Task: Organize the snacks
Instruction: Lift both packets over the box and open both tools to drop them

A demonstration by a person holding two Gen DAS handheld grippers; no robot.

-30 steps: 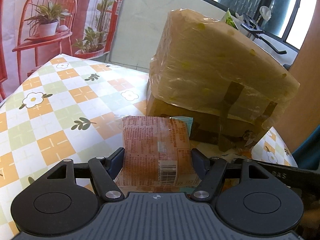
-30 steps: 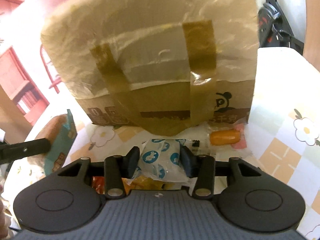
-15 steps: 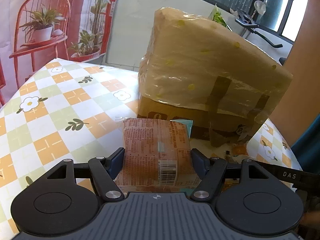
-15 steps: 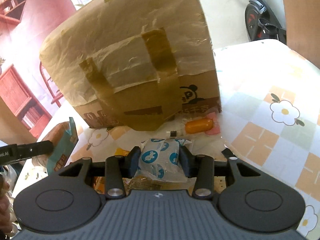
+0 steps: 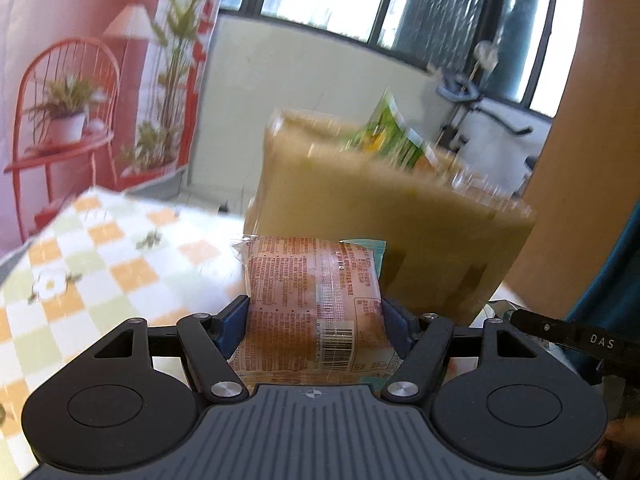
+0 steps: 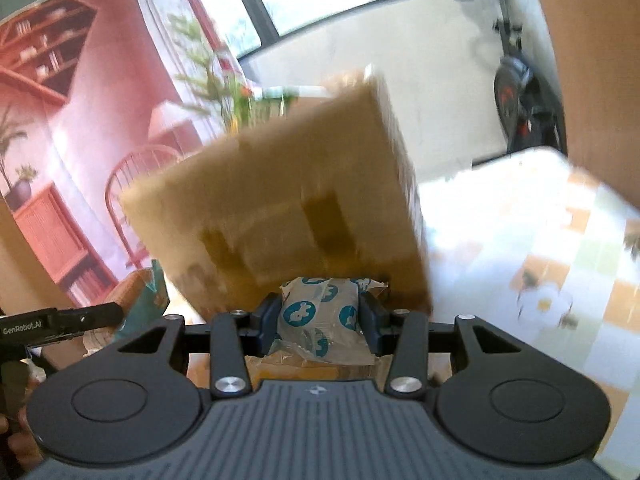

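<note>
My left gripper (image 5: 314,320) is shut on an orange-brown snack packet (image 5: 312,300) with a barcode and a teal edge, held above the table. A small clear packet with blue round prints (image 6: 320,316) sits clamped in my right gripper (image 6: 320,320). Ahead of both stands a tall cardboard box (image 5: 384,232) wrapped in plastic and brown tape, blurred; it also fills the middle of the right wrist view as the same box (image 6: 288,208). A green snack bag (image 5: 396,132) sticks out of its top. The left gripper's arm (image 6: 60,322) shows at the left of the right wrist view.
The table wears a checked cloth with orange squares and flowers (image 5: 100,264). A red wire chair with a potted plant (image 5: 60,120) stands behind on the left. An exercise bike (image 6: 520,92) and a brown panel (image 5: 580,160) lie to the right.
Both grippers have risen with their packets, so the box now sits lower in view and its top with the green bag shows. The loose snacks by the box's base have dropped out of sight.
</note>
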